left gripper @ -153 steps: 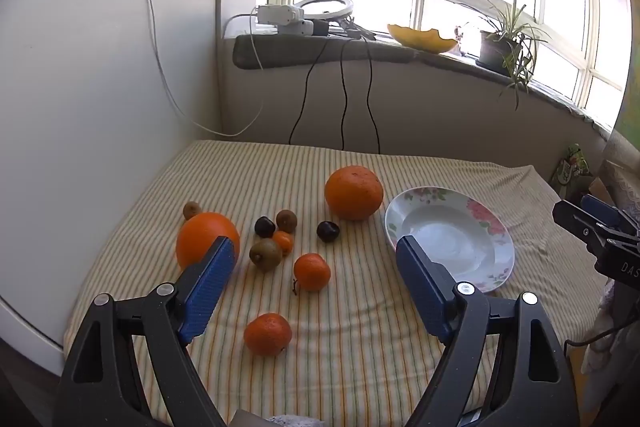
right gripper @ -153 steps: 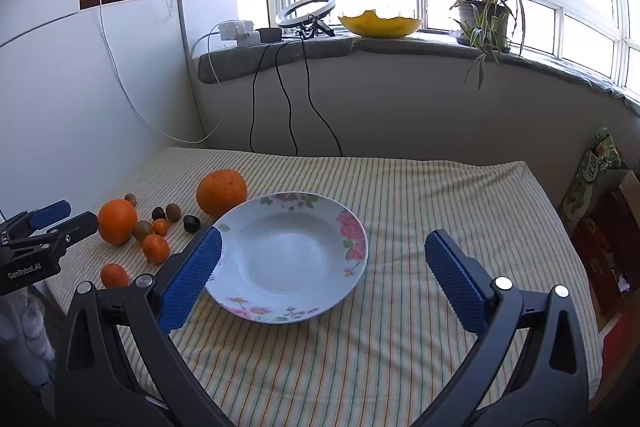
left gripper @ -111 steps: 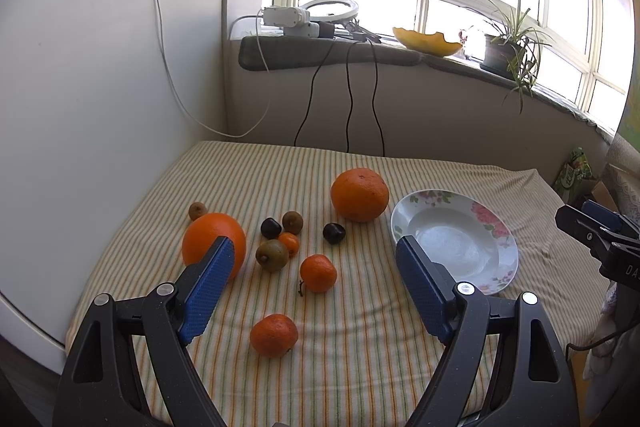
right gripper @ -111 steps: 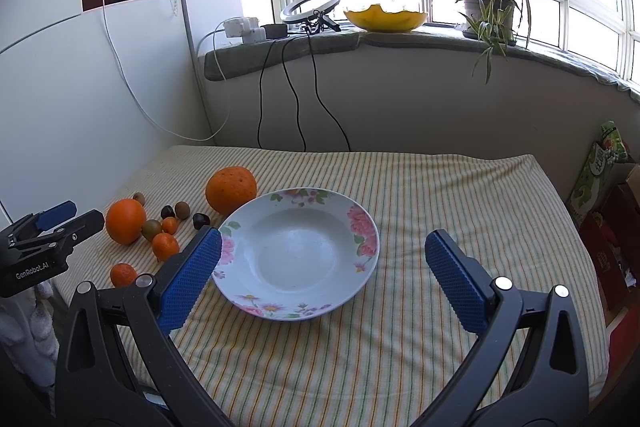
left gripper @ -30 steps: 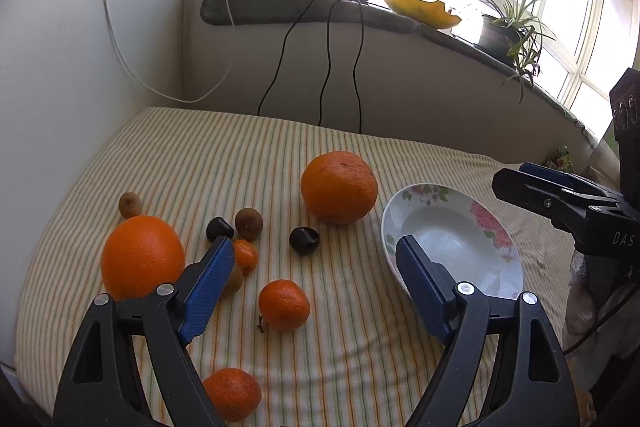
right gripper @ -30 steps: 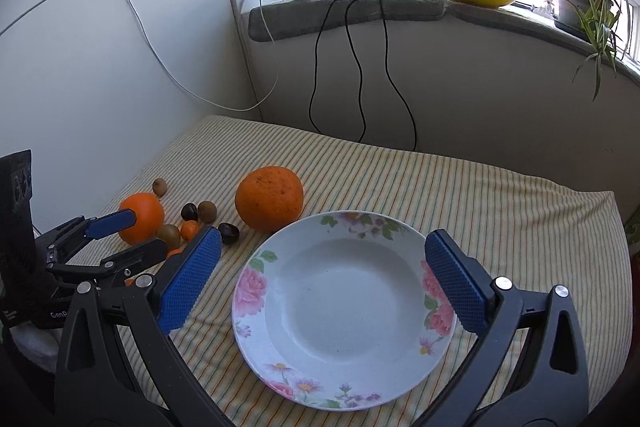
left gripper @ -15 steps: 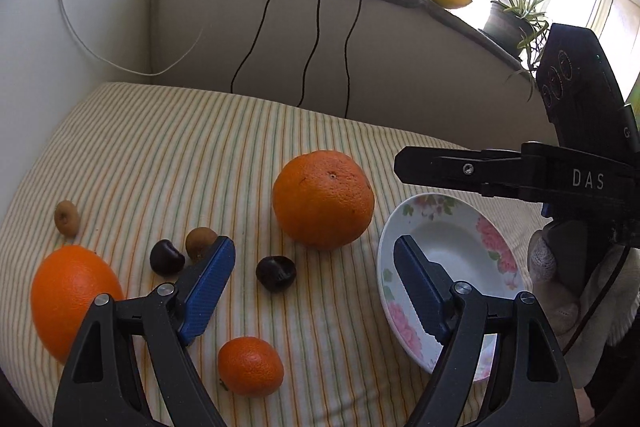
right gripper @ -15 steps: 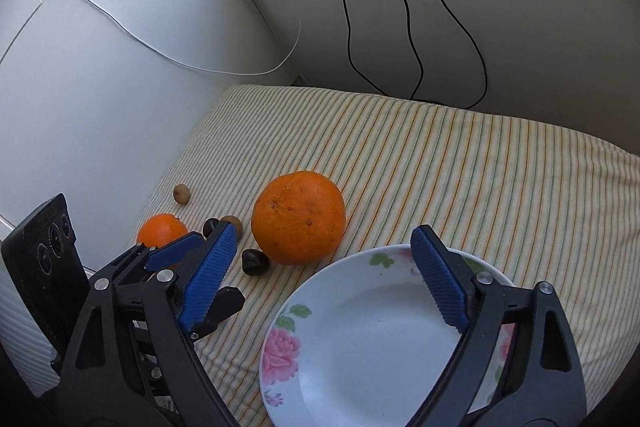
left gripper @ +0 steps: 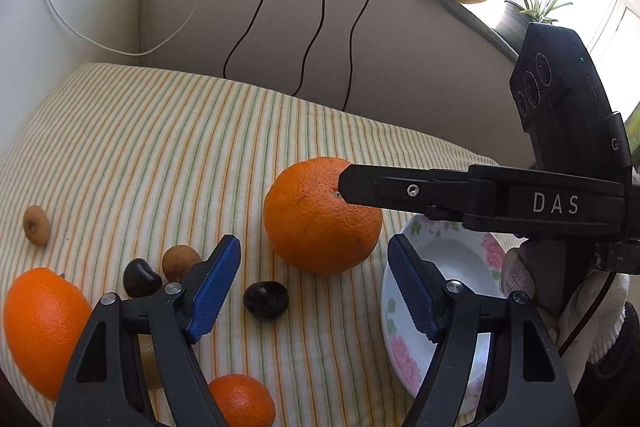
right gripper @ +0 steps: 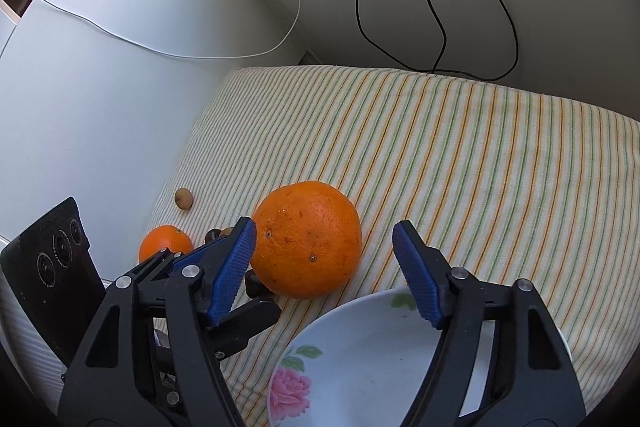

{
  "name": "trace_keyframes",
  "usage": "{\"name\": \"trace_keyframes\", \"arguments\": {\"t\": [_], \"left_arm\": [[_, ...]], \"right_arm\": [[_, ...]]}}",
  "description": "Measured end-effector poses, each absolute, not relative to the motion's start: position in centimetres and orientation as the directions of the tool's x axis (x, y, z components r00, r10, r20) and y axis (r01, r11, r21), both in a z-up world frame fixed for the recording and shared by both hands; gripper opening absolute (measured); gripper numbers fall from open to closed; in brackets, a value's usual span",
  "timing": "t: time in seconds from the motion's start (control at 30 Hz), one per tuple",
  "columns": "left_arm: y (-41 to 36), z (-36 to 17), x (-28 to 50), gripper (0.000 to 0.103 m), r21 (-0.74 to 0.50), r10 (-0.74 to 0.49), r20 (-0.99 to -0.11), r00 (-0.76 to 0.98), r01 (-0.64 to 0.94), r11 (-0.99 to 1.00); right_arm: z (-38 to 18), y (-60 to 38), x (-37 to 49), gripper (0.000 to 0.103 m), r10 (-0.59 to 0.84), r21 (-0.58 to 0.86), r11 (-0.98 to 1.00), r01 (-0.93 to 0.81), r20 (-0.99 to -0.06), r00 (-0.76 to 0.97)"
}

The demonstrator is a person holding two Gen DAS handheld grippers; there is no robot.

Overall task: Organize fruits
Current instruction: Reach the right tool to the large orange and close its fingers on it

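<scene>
A large orange [left gripper: 322, 215] [right gripper: 308, 239] lies on the striped cloth beside a white flowered plate [left gripper: 390, 331] [right gripper: 360, 355]. My right gripper [right gripper: 324, 267] points down at it, jaws closing. The orange sits between the blue pads: the left pad is at its side, the right pad is apart from it. In the left wrist view one right finger [left gripper: 400, 187] reaches over the orange's top. My left gripper [left gripper: 314, 289] hovers just short of the orange, jaws closing on nothing. A dark chestnut [left gripper: 266, 301] lies on the cloth below its gap.
To the left lie a second orange [left gripper: 40, 327] [right gripper: 166, 241], a mandarin [left gripper: 242, 401], another chestnut [left gripper: 141, 277] and small brown fruits [left gripper: 180, 261] [left gripper: 36, 225]. A white cabinet [right gripper: 100, 87] borders the cloth on the left. Cables [left gripper: 320, 27] hang down the back wall. A gloved hand [left gripper: 520, 275] holds the right gripper.
Both grippers came forward and down toward the large orange. The right one swung left from over the plate to straddle the orange. Both sets of jaws narrowed, the right more.
</scene>
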State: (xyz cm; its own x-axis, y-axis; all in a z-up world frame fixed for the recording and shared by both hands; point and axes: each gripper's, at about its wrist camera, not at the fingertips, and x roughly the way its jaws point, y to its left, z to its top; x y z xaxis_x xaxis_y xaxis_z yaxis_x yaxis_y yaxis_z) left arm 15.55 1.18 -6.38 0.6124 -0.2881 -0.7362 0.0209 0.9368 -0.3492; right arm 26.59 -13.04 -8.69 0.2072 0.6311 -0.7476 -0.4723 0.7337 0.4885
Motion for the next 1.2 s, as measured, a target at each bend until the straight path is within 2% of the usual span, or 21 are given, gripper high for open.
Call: {"name": "trace_keyframes", "arguments": {"t": [0.2, 0.33, 0.47, 0.83, 1.2], "left_arm": [[0.7, -6.9, 17.1, 0.074, -0.348, -0.290, -0.753, 0.591, 0.016, 0.937], [0.3, -7.1, 17.3, 0.069, -0.343, -0.291, -0.760, 0.581, 0.021, 0.939], [0.4, -7.5, 17.6, 0.063, -0.340, -0.291, -0.768, 0.570, 0.022, 0.940], [-0.6, -7.6, 17.7, 0.063, -0.286, -0.244, -0.775, 0.583, 0.021, 0.958], [0.2, -6.9, 17.0, 0.063, -0.286, -0.242, -0.753, 0.612, 0.027, 0.958]], "right_arm": [[-9.2, -12.1, 26.7, 0.074, 0.628, 0.491, 0.730, -0.475, -0.756, 0.184], [-9.3, -11.7, 26.5, 0.074, 0.628, 0.491, 0.724, -0.483, -0.760, 0.169], [-9.5, -11.2, 26.3, 0.067, 0.636, 0.502, 0.714, -0.488, -0.756, 0.153], [-9.6, -10.2, 25.7, 0.066, 0.625, 0.485, 0.724, -0.490, -0.762, 0.169], [-8.7, -10.7, 24.3, 0.065, 0.635, 0.478, 0.716, -0.508, -0.749, 0.191]]}}
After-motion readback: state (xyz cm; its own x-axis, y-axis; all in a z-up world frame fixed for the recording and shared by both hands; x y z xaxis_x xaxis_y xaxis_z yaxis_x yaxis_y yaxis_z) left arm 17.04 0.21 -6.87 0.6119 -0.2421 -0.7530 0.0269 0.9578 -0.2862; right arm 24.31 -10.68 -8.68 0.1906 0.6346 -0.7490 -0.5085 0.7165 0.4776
